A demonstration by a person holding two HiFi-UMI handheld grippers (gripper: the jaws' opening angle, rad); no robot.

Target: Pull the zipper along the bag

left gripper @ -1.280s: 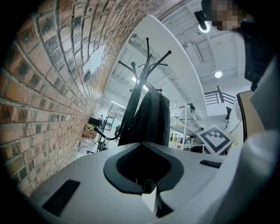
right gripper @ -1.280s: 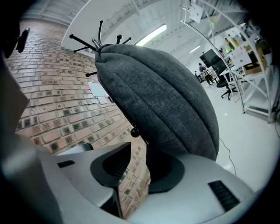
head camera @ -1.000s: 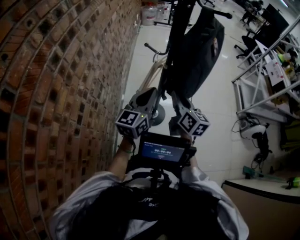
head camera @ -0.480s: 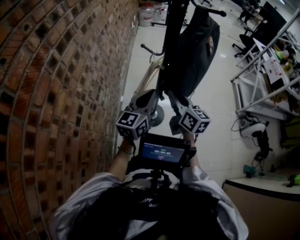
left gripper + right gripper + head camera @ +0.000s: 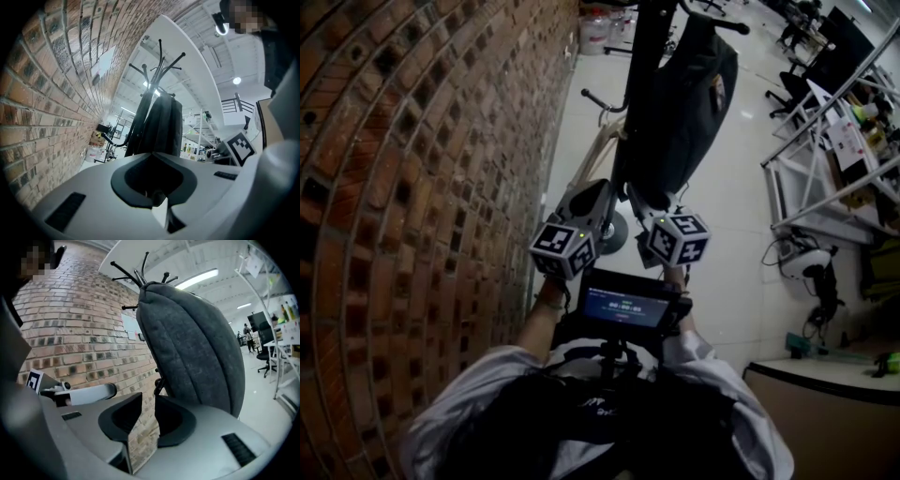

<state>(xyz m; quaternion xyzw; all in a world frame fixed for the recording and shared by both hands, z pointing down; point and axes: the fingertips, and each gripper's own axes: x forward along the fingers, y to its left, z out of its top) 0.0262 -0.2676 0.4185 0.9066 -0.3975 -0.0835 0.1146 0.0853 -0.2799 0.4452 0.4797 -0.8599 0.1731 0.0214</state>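
A dark grey backpack [image 5: 689,103] hangs from a black coat rack [image 5: 642,56] beside the brick wall. In the right gripper view the backpack [image 5: 192,343] fills the middle. A small dark zipper pull [image 5: 158,380] hangs at its lower edge, just above my right gripper [image 5: 149,398]. That gripper is open by a narrow gap, and only brick shows through it. In the head view my right gripper [image 5: 632,194] sits under the bag's bottom. My left gripper [image 5: 605,189] is beside the pole. In the left gripper view my left gripper [image 5: 152,153] has its tips together, and the backpack [image 5: 161,124] rises behind them.
The brick wall [image 5: 422,187] runs close along the left. A wheeled frame [image 5: 614,230] stands at the rack's foot. Metal shelving [image 5: 839,159] and office chairs [image 5: 792,94] stand to the right, and a table corner [image 5: 825,394] is at the lower right. A small screen [image 5: 626,305] sits at the person's chest.
The right gripper has shifted a little left and up, closer under the bag's bottom. The left gripper has stayed in place.
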